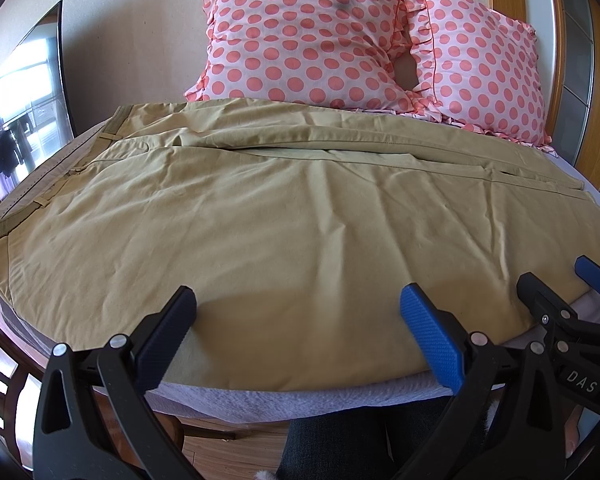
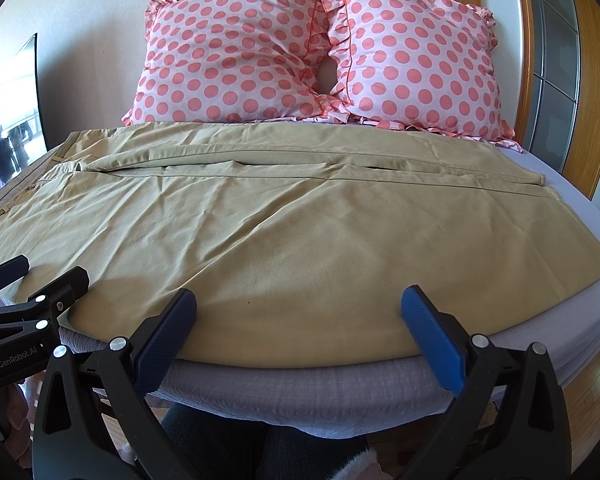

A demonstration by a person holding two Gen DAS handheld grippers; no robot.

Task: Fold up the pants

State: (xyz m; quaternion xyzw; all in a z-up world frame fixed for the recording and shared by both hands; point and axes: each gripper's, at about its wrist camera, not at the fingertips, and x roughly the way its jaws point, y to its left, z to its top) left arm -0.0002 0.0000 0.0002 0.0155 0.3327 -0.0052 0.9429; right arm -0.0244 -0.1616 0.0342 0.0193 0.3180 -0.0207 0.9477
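Tan pants (image 1: 292, 208) lie spread flat across the bed, waistband at the left (image 1: 40, 184), leg hems at the right (image 2: 540, 178), one leg beside the other. They also fill the right wrist view (image 2: 284, 232). My left gripper (image 1: 298, 304) is open and empty, hovering over the near edge of the pants. My right gripper (image 2: 298, 304) is open and empty over the same near edge, further right. The right gripper shows in the left view at the right edge (image 1: 556, 284); the left gripper shows in the right view at the left edge (image 2: 36, 276).
Two pink polka-dot pillows (image 2: 236, 60) (image 2: 420, 56) lean against the wall behind the pants. The lavender bed sheet (image 2: 300, 396) shows at the near edge and right side. A mirror (image 1: 28, 100) stands at the left, a wooden door frame (image 2: 596, 80) at the right.
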